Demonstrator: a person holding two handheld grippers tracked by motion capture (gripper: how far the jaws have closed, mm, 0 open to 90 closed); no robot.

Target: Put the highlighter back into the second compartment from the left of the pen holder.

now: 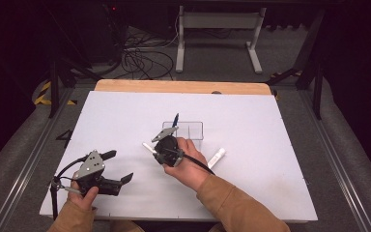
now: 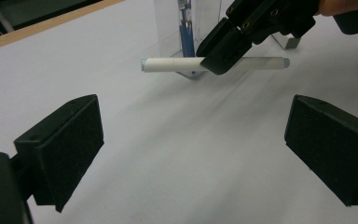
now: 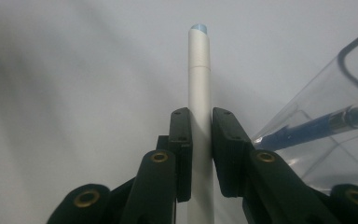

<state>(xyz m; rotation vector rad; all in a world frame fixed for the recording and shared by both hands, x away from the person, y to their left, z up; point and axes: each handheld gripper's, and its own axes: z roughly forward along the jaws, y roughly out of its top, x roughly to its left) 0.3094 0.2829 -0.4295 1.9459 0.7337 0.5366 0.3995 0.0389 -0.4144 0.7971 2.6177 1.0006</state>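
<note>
Marker in grip: white marker [image 3: 200,93] with a pale blue end, clamped between the jaws of the right gripper [image 3: 200,154]; barrel runs out past the jaw tips, blue end farthest from them.
Marker seen from the left gripper view: white marker [image 2: 172,65] lies level, held clear above the table, with the right gripper [image 2: 223,56] pinching it near mid-length.
Right gripper jaws: closed tight on the marker, one pad on each side of the barrel.
Clear holder: transparent box [image 1: 189,129] just beside the right jaws, on the far side of them in the high view; walls upright.
Blue pen: blue pen [image 3: 317,128] stands inside the clear box, leaning, beside the right jaw.
Second marker: another white marker [image 1: 217,157] lies flat on the table, near the right hand [image 1: 188,162].
Left gripper: left gripper [image 1: 121,166] sits well apart from the marker, jaws spread wide, nothing between them.
Surface: white table [image 1: 270,125] under both grippers.
</note>
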